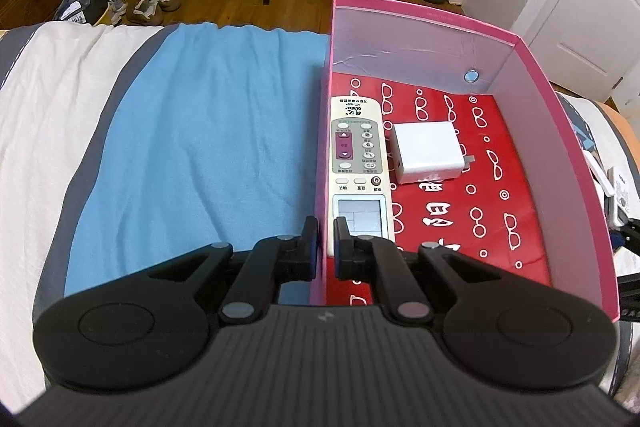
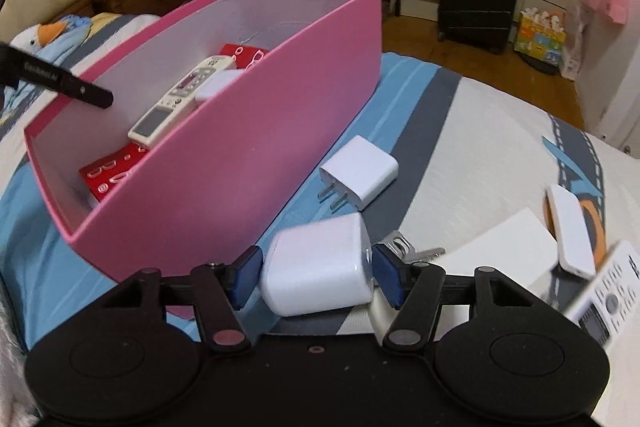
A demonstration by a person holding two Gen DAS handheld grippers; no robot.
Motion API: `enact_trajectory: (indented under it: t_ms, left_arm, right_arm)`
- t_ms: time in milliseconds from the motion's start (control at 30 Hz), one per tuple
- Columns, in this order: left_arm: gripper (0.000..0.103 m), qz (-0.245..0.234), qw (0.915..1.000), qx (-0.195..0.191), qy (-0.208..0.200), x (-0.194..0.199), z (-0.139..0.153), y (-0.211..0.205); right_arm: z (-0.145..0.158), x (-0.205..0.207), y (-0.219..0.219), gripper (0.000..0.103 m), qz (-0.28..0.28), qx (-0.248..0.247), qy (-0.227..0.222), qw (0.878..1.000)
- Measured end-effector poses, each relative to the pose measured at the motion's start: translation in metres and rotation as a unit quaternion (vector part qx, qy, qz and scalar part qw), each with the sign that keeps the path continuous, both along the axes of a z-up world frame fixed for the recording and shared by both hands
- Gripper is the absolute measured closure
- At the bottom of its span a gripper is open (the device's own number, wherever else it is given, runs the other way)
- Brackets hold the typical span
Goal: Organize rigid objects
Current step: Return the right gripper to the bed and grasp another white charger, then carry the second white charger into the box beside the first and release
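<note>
Soft, even indoor light fills both fisheye views, shadows faint. Straight edges bow toward the frame borders. Motion blur smears the white keypad remote (image 2: 600,293) at lower right; glare glints off the glossy white charger block (image 2: 318,277).
</note>
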State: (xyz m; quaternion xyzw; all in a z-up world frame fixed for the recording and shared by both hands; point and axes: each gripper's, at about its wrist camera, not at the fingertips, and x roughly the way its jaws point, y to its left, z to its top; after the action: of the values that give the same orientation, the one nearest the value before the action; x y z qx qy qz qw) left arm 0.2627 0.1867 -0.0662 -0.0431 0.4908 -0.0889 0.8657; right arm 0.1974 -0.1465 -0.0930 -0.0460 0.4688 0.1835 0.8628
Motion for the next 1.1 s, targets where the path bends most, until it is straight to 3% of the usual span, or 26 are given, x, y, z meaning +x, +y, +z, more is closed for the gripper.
enact_trajectory:
  t_ms: [133, 300, 500, 633, 733, 833, 1000, 1100]
  left_arm:
    - [0.097, 0.000, 1.0000, 0.002, 0.005, 0.001, -0.001, 0.000]
    - [0.097, -0.003, 1.0000, 0.005, -0.004, 0.000, 0.001, 0.000]
    - [0.097, -0.002, 1.0000, 0.003, -0.003, 0.000, 0.000, 0.000]
    - [0.097, -0.002, 1.0000, 0.000, -0.004, -0.002, 0.000, 0.001]
    - [0.097, -0.003, 1.0000, -0.006, -0.005, -0.002, 0.000, 0.003]
    - [0.098, -0.004, 0.9999, -0.009, -0.010, -0.002, -0.002, 0.005]
    - [0.098, -0.006, 0.9998, -0.011, -0.012, 0.000, -0.003, 0.005]
    - [0.098, -0.006, 0.9998, -0.014, -0.012, 0.001, -0.003, 0.006]
  right_arm:
    - [0.018, -0.016, 0.000, 0.038, 0.006, -0.018, -0.044, 0.999]
    - [0.053, -0.026, -0.004, 0.039, -0.025, 0.003, -0.098, 0.995]
    - [0.106, -0.021, 0.014, 0.039, 0.005, 0.058, -0.134, 0.989]
    - [0.117, -0.003, 0.053, 0.039, 0.064, 0.082, -0.101, 0.989]
    - [0.109, 0.017, 0.085, 0.039, 0.113, 0.101, -0.063, 0.986]
    - [0.085, 0.036, 0.113, 0.039, 0.135, 0.047, -0.049, 0.989]
    - [0.038, 0.070, 0.127, 0.039, 0.119, 0.041, 0.035, 0.991]
    - [0.026, 0.073, 0.139, 0.039, 0.136, 0.013, 0.052, 0.989]
